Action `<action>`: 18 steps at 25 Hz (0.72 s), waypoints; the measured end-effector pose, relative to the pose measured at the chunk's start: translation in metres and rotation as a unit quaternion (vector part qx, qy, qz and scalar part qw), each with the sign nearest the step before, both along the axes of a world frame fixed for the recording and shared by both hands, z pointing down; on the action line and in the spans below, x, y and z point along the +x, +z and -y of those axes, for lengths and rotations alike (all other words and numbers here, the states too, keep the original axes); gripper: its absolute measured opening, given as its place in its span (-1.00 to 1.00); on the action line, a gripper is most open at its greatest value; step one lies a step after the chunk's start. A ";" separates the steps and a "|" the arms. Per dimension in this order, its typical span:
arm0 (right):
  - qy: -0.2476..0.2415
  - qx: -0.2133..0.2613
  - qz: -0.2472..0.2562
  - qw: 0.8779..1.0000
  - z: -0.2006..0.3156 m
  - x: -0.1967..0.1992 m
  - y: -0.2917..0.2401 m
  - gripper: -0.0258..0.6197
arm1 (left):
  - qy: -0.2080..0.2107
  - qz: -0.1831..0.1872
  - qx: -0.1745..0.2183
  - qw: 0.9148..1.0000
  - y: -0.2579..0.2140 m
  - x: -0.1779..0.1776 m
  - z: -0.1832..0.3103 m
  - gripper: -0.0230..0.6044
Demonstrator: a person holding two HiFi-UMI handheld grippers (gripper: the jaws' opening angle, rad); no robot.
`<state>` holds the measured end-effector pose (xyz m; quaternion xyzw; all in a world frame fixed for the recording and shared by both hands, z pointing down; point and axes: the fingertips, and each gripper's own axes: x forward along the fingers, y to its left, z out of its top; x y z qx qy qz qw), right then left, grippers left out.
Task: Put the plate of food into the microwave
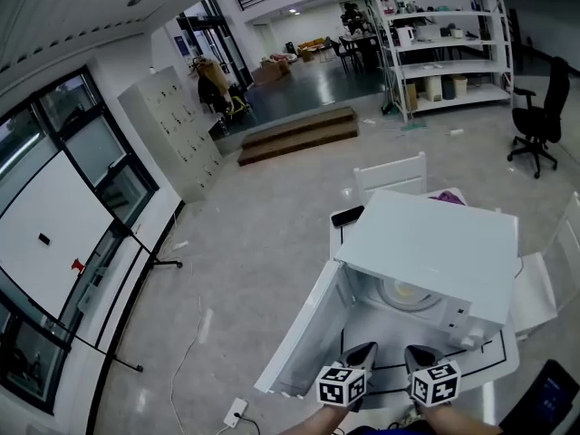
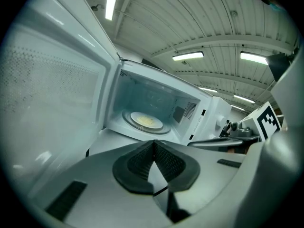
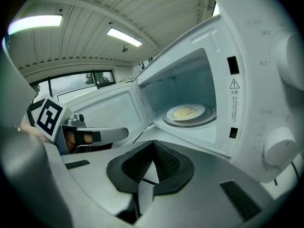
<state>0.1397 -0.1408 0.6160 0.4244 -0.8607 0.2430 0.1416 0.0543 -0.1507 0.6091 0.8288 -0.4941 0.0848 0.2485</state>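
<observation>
A white microwave (image 1: 435,247) stands on a white table with its door (image 1: 299,333) swung open to the left. Inside, on the turntable, lies the white plate of yellowish food (image 2: 146,121), also seen as the plate (image 3: 186,112) and the plate (image 1: 406,293). My left gripper (image 1: 364,350) and right gripper (image 1: 417,355) hover side by side just in front of the open cavity. Both are shut, pads together, with nothing between them, as the left gripper (image 2: 154,142) and right gripper (image 3: 152,144) show. Neither touches the plate.
The open door (image 2: 52,99) fills the left side of the left gripper view. The control panel with knobs (image 3: 280,146) is at the microwave's right. White chairs (image 1: 391,175) stand behind the table, a dark tablet-like thing (image 1: 547,397) lies at the right, and a cable and socket (image 1: 234,413) are on the floor.
</observation>
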 end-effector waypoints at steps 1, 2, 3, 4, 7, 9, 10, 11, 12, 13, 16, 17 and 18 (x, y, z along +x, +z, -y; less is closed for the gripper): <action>0.003 0.000 -0.001 1.000 -0.001 0.000 0.000 -0.92 | 0.002 -0.001 0.001 1.000 0.000 0.000 0.000 -0.91; 0.004 0.000 -0.002 1.000 -0.001 -0.001 0.000 -0.92 | 0.004 -0.002 0.002 1.000 0.000 -0.001 -0.001 -0.91; 0.006 0.001 -0.003 1.000 -0.001 -0.001 0.000 -0.92 | 0.006 -0.003 0.002 1.000 0.000 -0.002 -0.001 -0.91; 0.008 0.000 -0.003 1.000 -0.002 -0.001 0.000 -0.92 | 0.007 -0.004 0.002 1.000 -0.001 -0.002 -0.001 -0.91; 0.010 0.001 -0.005 1.000 -0.003 -0.003 -0.002 -0.92 | 0.008 -0.004 0.005 1.000 -0.003 -0.005 -0.003 -0.91; 0.009 0.001 -0.007 1.000 -0.004 -0.004 -0.004 -0.92 | 0.007 -0.004 0.007 1.000 -0.005 -0.007 -0.003 -0.91; 0.009 0.002 -0.008 1.000 -0.004 -0.004 -0.004 -0.92 | 0.007 -0.005 0.007 1.000 -0.005 -0.007 -0.003 -0.91; 0.009 0.002 -0.010 1.000 -0.005 -0.004 -0.004 -0.92 | 0.007 -0.005 0.008 1.000 -0.005 -0.007 -0.003 -0.90; 0.009 0.002 -0.011 1.000 -0.005 -0.003 -0.003 -0.92 | 0.008 -0.006 0.009 1.000 -0.005 -0.007 -0.003 -0.91; 0.009 0.003 -0.013 1.000 -0.005 -0.003 -0.003 -0.92 | 0.008 -0.007 0.010 1.000 -0.005 -0.007 -0.003 -0.91; 0.009 0.006 -0.015 1.000 -0.005 -0.003 -0.004 -0.92 | 0.007 -0.006 0.012 1.000 -0.006 -0.008 -0.003 -0.91; 0.010 0.007 -0.015 1.000 -0.005 -0.003 -0.005 -0.92 | 0.008 -0.007 0.013 1.000 -0.006 -0.008 -0.004 -0.91; 0.010 0.008 -0.015 1.000 -0.005 -0.003 -0.005 -0.92 | 0.009 -0.007 0.014 1.000 -0.007 -0.007 -0.004 -0.91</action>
